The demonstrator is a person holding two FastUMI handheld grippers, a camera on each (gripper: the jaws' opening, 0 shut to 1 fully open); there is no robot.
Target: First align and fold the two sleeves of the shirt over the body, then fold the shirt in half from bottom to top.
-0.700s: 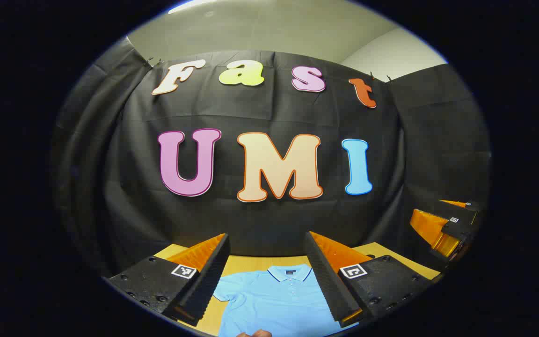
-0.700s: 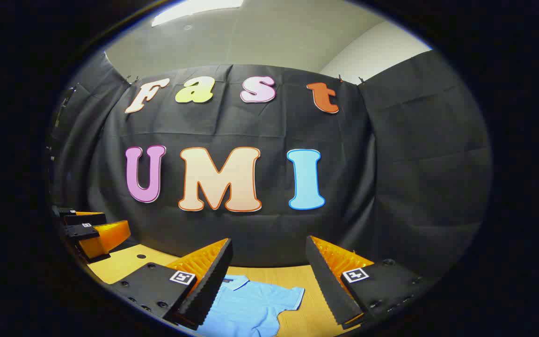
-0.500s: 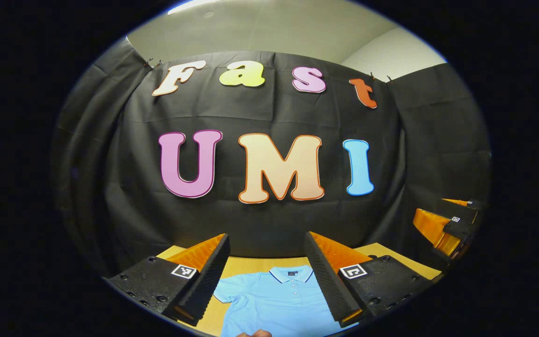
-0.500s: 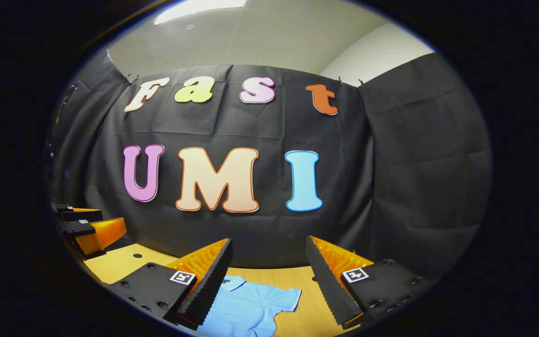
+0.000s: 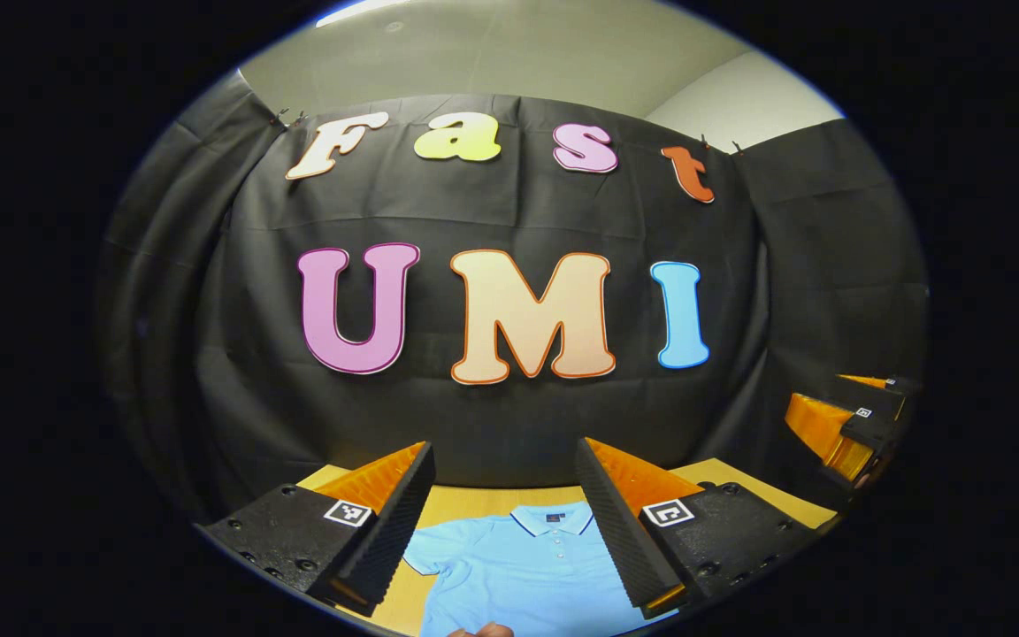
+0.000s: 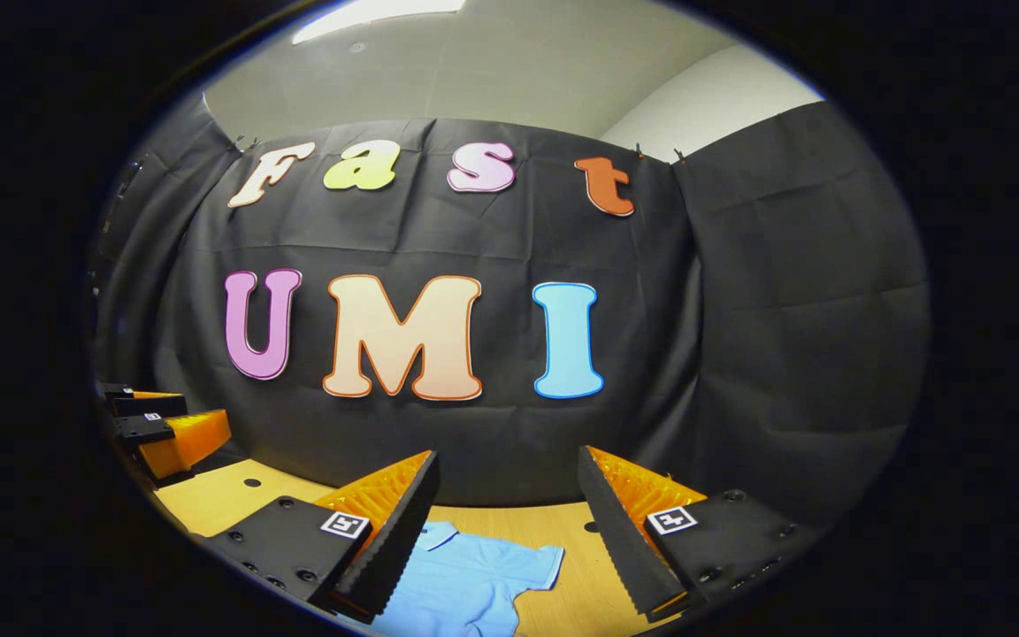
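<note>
While the blue shirt (image 5: 518, 566) is lying flat on the table (image 6: 209, 500), both grippers are hovering above it. The left gripper (image 5: 505, 531) and right gripper (image 6: 509, 535) are gaping wide, gripping nothing.

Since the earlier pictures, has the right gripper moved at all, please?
Yes: in the right gripper view the wall drifts left and the shirt sinks between the right gripper fingers, so it turned slightly right.
</note>
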